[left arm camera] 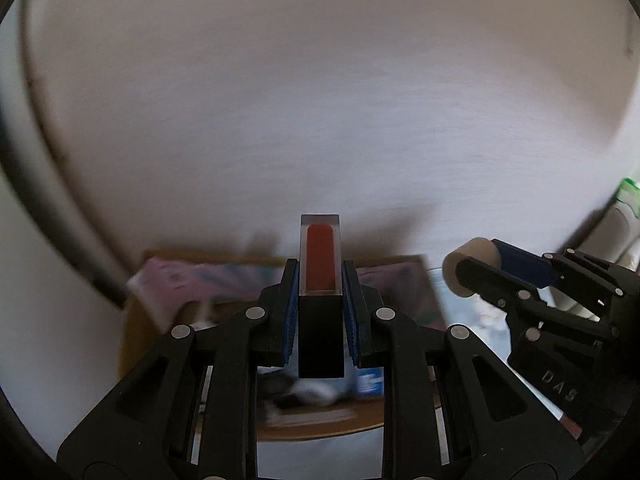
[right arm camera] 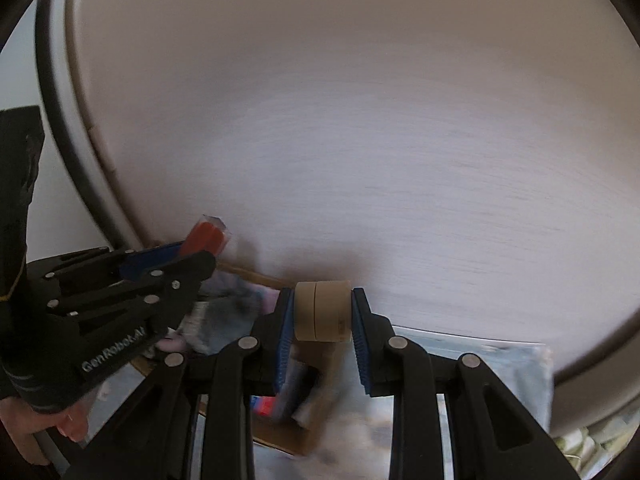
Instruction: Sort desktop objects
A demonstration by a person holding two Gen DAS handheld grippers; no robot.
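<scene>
from my left wrist view, the lipstick (left arm camera: pixel 320 276) stands straight up between the blue pads of my left gripper (left arm camera: pixel 320 280): its black base sits down between the fingers and its clear cap with the red stick inside pokes out past the tips. the jaws are drawn in tight and clamped on that black base. in the right wrist view the same lipstick (right arm camera: pixel 208 236) shows at the tip of the left gripper (right arm camera: pixel 192 250), tilted, off to the left of my right hand's tool.

my right gripper (right arm camera: pixel 323 312) is closed on a tan tape roll (right arm camera: pixel 322 311), the pads pressing its two flat ends, the roll lying crosswise between the fingertips. from the left wrist camera the tape roll (left arm camera: pixel 472 266) sits at the end of the right gripper (left arm camera: pixel 486 268), just right of my left one.

below both tools i see a white table (left arm camera: pixel 320 100), blurred. near its front edge lies a brown cardboard tray (left arm camera: pixel 132 332) with pinkish and bluish things inside, too smeared to name. a bluish sheet (right arm camera: pixel 508 364) lies beside it on the right. a hand (right arm camera: pixel 44 432) in a dark sleeve (right arm camera: pixel 16 200) holds the left tool
</scene>
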